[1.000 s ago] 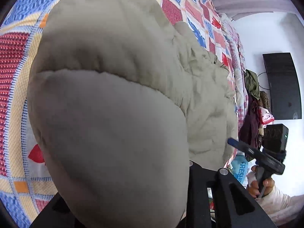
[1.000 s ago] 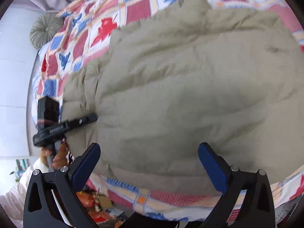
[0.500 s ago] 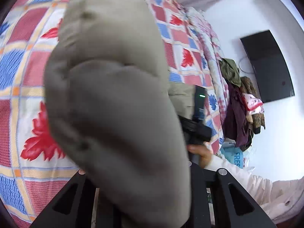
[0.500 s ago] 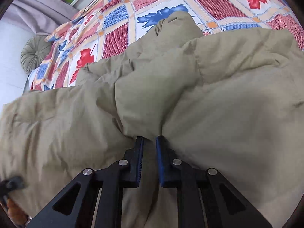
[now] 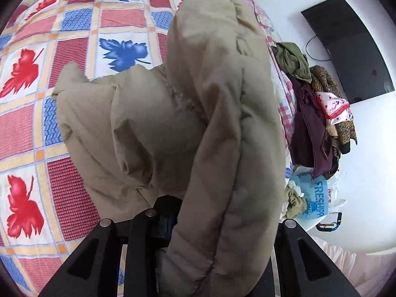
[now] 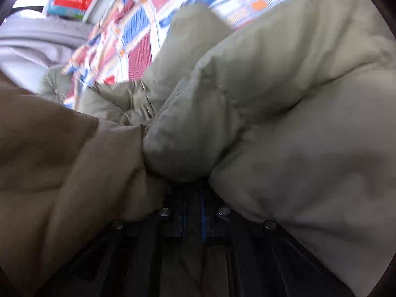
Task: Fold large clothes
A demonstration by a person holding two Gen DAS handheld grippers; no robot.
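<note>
A large khaki puffer jacket [image 5: 222, 113] is raised off the patterned bedspread [image 5: 32, 113]. In the left wrist view a thick padded fold runs up the middle and drapes over my left gripper [image 5: 198, 222], which is shut on it; the fingertips are buried in the padding. In the right wrist view the jacket [image 6: 284, 113] fills most of the frame. My right gripper [image 6: 193, 198] is shut on a bunched fold, its blue-edged fingers nearly together with fabric bulging out on both sides.
A pile of clothes [image 5: 319, 113] hangs at the bed's far side below a black wall screen [image 5: 351, 47]. A blue plastic bag [image 5: 314, 198] sits on the floor. Boxes [image 6: 71, 2] and a round cushion [image 6: 53, 86] lie beyond the bed.
My right gripper went from open above the flat jacket to shut on a fold. Both grippers have since lifted the jacket, so it now bunches and hangs. The other hand is now out of view.
</note>
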